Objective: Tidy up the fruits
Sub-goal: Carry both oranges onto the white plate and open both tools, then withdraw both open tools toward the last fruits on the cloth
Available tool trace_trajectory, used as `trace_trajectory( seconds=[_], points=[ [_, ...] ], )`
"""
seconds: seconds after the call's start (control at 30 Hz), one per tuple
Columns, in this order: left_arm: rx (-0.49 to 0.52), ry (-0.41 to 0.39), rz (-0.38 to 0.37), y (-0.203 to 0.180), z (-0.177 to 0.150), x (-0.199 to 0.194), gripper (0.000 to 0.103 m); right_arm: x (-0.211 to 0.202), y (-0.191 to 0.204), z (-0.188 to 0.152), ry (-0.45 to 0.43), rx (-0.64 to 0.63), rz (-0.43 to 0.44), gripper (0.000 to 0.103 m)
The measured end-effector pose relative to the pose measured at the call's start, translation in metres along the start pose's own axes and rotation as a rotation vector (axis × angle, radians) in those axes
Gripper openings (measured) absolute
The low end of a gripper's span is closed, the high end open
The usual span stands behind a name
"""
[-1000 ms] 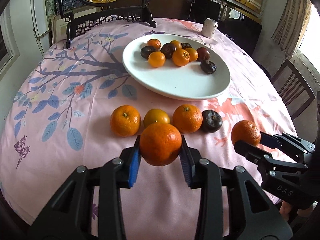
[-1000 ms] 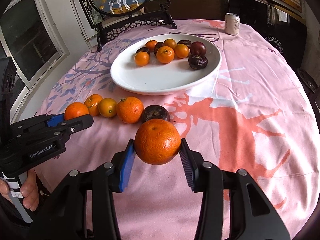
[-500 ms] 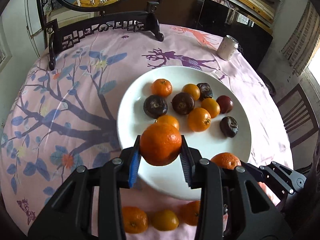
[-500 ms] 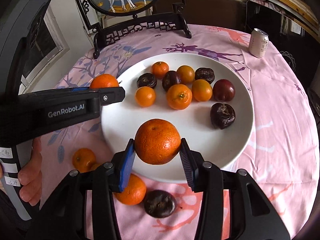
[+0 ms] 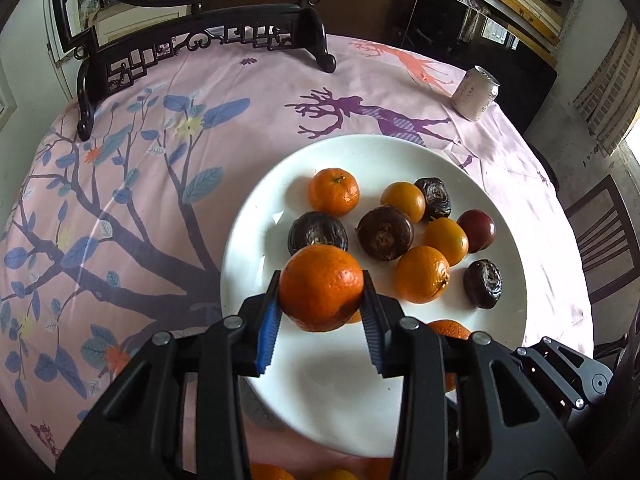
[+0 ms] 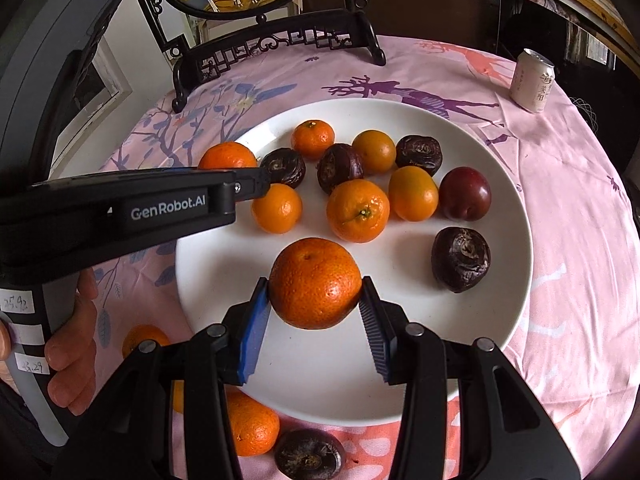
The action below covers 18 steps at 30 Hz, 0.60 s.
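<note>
My left tool (image 5: 322,312) clamps one orange (image 5: 321,286) at its widest girth, above the white plate (image 5: 256,216) on the desk. My right tool (image 6: 312,312) grips a second orange (image 6: 315,282) likewise, over the plate's near side. Judgement: light, firm, round fruit with pebbled skin; it bruises under excess pressure and rolls once released.

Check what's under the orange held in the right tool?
Below the round orange clamped in the right tool lies a bare patch of the wide white plate, with no fruit there. The spot directly beneath the orange is covered by the fruit itself.
</note>
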<state>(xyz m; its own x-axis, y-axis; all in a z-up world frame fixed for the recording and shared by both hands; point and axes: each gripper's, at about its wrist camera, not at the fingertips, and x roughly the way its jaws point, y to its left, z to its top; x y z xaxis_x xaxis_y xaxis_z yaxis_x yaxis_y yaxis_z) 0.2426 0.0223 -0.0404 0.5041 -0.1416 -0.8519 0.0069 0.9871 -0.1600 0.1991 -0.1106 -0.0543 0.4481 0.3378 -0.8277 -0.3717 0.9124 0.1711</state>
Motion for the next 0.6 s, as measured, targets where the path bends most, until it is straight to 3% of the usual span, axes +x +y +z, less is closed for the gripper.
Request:
trace_trajectory(
  seconds=[0.07, 0.1, 0.13, 0.17, 0.23, 0.37, 0.5, 0.6],
  points=[
    [-0.007, -0.003, -0.001, 0.001, 0.004, 0.002, 0.042, 0.002, -0.001, 0.002, -0.002, 0.005, 0.004, 0.046],
    [-0.015, -0.015, -0.006, 0.001, 0.005, 0.0, 0.05, 0.003, -0.001, 0.003, -0.006, 0.004, -0.001, 0.052],
    [-0.023, -0.032, -0.007, 0.002, 0.007, -0.002, 0.075, 0.002, 0.0, 0.004, -0.016, -0.001, -0.017, 0.06],
    [-0.031, -0.063, -0.007, 0.003, 0.008, -0.009, 0.085, -0.002, 0.0, 0.003, -0.039, -0.006, -0.042, 0.069],
    [-0.026, -0.112, -0.014, 0.004, 0.008, -0.026, 0.085, -0.012, 0.003, 0.001, -0.068, -0.03, -0.086, 0.069],
    [-0.022, -0.188, -0.051, 0.01, -0.006, -0.072, 0.09, -0.044, 0.001, -0.011, -0.113, -0.033, -0.094, 0.073],
    [0.012, -0.274, 0.011, 0.02, -0.049, -0.113, 0.094, -0.076, -0.003, -0.049, -0.147, -0.012, -0.091, 0.074],
    [0.013, -0.291, 0.055, 0.031, -0.087, -0.123, 0.096, -0.086, -0.005, -0.083, -0.139, 0.043, -0.065, 0.074]
  ],
)
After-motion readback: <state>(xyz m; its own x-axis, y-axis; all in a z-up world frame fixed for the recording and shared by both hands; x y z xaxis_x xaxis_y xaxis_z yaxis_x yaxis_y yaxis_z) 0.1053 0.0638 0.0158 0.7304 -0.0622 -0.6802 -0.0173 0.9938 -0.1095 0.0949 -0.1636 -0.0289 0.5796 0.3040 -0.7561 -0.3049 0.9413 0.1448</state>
